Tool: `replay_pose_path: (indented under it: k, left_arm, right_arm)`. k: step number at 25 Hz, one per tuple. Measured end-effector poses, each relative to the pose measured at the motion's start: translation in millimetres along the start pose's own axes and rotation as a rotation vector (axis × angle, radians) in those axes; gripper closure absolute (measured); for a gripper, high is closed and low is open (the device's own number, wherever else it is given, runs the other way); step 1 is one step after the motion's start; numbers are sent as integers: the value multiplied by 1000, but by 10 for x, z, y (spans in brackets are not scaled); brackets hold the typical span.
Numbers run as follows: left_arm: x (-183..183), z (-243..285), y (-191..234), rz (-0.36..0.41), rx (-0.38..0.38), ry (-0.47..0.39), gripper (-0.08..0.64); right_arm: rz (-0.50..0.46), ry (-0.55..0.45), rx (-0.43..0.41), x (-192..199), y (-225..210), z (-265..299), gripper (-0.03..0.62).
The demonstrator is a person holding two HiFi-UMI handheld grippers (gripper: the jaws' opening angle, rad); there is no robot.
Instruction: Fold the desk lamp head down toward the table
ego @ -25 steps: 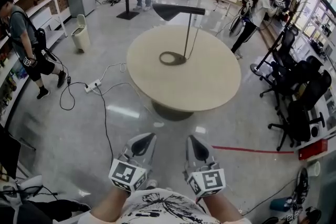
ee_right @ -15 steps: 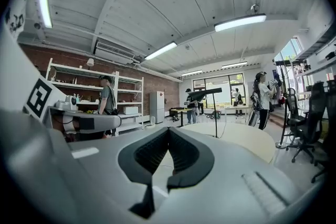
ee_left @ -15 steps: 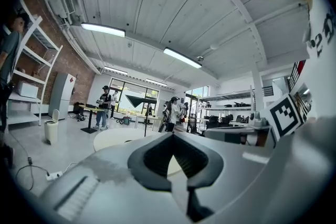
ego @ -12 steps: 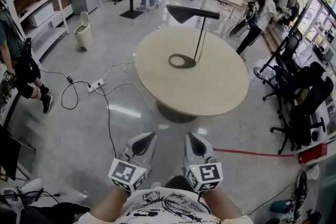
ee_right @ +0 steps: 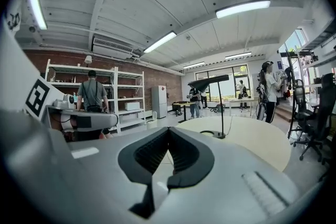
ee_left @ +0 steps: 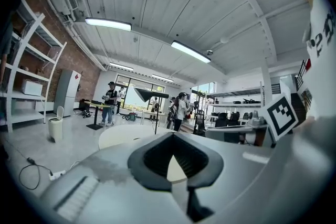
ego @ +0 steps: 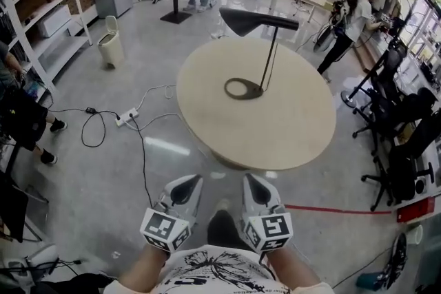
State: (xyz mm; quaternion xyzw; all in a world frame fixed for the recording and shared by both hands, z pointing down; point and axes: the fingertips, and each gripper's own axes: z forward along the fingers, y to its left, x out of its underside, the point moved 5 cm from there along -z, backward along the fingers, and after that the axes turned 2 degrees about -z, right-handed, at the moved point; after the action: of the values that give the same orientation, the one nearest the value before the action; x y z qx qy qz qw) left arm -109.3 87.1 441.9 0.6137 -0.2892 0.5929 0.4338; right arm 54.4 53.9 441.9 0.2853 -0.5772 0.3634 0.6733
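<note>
Both claws are closed with nothing between their jaws. Left claw (ego: 194, 180) and right claw (ego: 249, 179) hang side by side over the floor (ego: 103, 169), well short of the round table (ego: 275, 127). On it stands the desk lamp (ego: 270, 57), stem upright, dark head raised level.

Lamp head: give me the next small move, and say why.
Probably step closer to the table and raise the right gripper toward the lamp head. The head is level, high above the table and well beyond reach. Both the right and the left gripper are held near the body, jaws shut and empty.
</note>
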Motion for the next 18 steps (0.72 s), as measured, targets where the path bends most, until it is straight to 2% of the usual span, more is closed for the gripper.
replay_pose_path:
  k: [5, 11, 18]
  left_arm:
    - [-190, 580, 278, 49, 20, 5, 555]
    - [-369, 1438, 612, 34, 15, -6, 555]
    - [-577, 2057, 921, 38, 2, -36, 555]
  right_arm:
    - [12, -7, -8, -128, -373, 577, 583]
    - [14, -12, 0, -312, -1023, 1223, 583]
    - [0, -39, 15, -542, -1570, 1763, 583]
